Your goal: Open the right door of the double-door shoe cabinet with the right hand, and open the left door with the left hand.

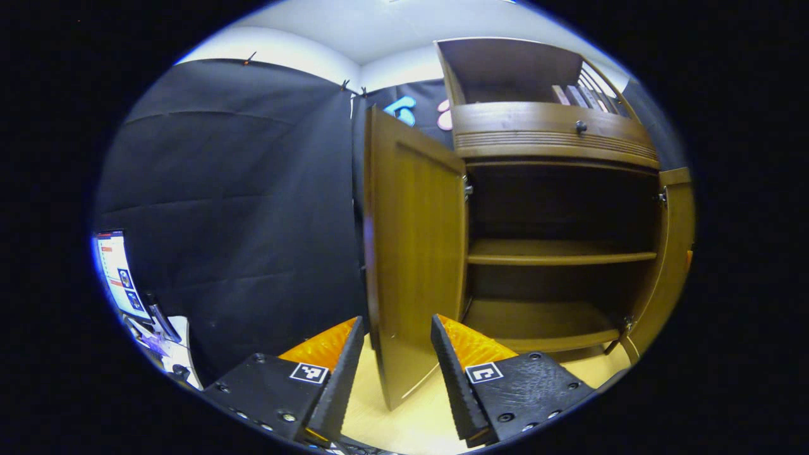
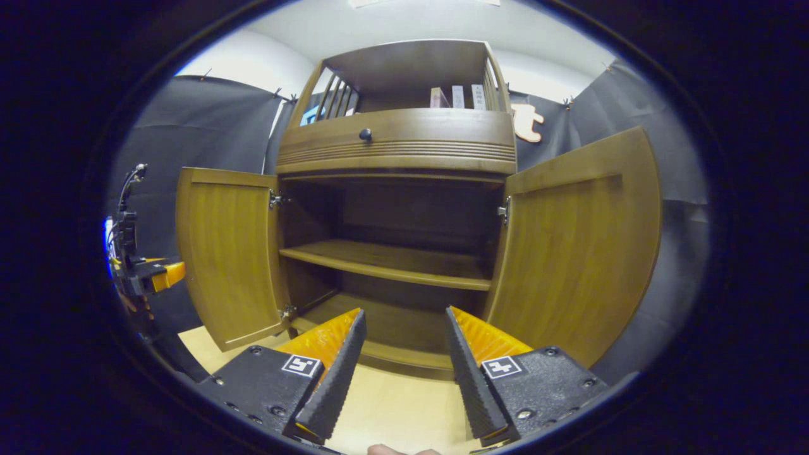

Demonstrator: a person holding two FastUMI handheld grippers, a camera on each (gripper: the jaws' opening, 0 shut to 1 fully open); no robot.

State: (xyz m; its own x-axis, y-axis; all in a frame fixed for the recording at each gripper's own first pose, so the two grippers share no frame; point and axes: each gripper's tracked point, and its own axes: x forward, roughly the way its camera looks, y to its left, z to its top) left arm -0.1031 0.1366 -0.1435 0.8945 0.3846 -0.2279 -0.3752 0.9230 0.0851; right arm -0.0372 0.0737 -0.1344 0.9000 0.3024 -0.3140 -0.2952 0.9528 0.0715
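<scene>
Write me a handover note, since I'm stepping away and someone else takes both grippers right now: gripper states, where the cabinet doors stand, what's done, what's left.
Left gripper: open, holding nothing, facing the free edge of the left door.
Right gripper: open, holding nothing, aimed at the middle of the shoe cabinet.
Left door: swung wide open.
Right door: swung wide open.
The inner shelf looks bare.
Done: both doors are open.
Left: seemingly nothing but drawing the grippers back.
</scene>
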